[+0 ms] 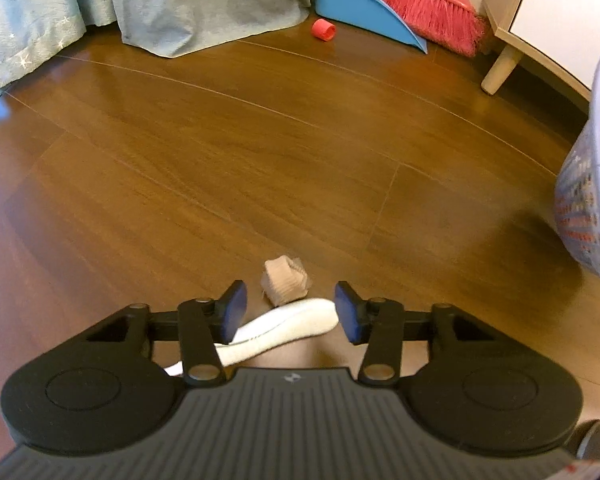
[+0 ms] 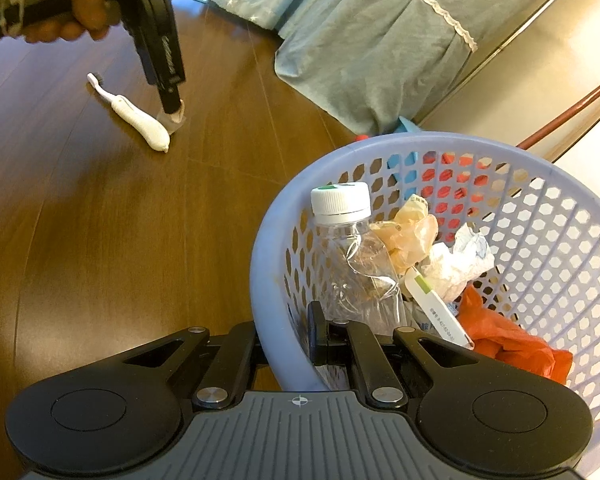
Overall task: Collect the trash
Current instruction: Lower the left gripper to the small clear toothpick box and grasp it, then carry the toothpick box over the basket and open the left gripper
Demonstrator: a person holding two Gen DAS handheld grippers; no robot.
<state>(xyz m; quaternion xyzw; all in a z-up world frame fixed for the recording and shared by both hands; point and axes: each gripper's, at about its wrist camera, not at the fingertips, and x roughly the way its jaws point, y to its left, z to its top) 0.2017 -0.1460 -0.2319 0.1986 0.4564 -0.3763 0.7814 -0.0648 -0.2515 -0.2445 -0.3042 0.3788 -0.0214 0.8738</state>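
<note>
Brown wood-grain floor (image 1: pixel 260 140) carries the remaining items. In the left wrist view, the left gripper (image 1: pixel 290 312) has its blue pads spread apart, with a white toothbrush (image 1: pixel 284 326) lying on the floor between and below them; the pads do not press on it. A small crumpled beige wad (image 1: pixel 285 285) lies just beyond the toothbrush, touching or nearly touching its thick handle end. This view alone shows a red bottle cap (image 1: pixel 323 30) on the floor near a blue dustpan (image 1: pixel 364 12) and a red broom (image 1: pixel 424 4), well apart from the left gripper.

The right wrist view alone shows the full toothbrush (image 2: pixel 134 114): its long axis runs diagonally, bristle head toward the upper left, thick handle end toward the lower right. The left gripper (image 2: pixel 171 114), held by a hand (image 2: pixel 64 4), points steeply down over the handle end beside the beige wad (image 2: pixel 177 120). The right gripper (image 2: pixel 324 338) is pressed together on the near rim of a lavender perforated basket (image 2: pixel 268 264). The basket interior is visible only here: a clear plastic bottle (image 2: pixel 356 264) with a white cap, a tan wrapper (image 2: pixel 408 236), white crumpled paper (image 2: pixel 460 264) and an orange-red bag (image 2: pixel 508 340)
</note>
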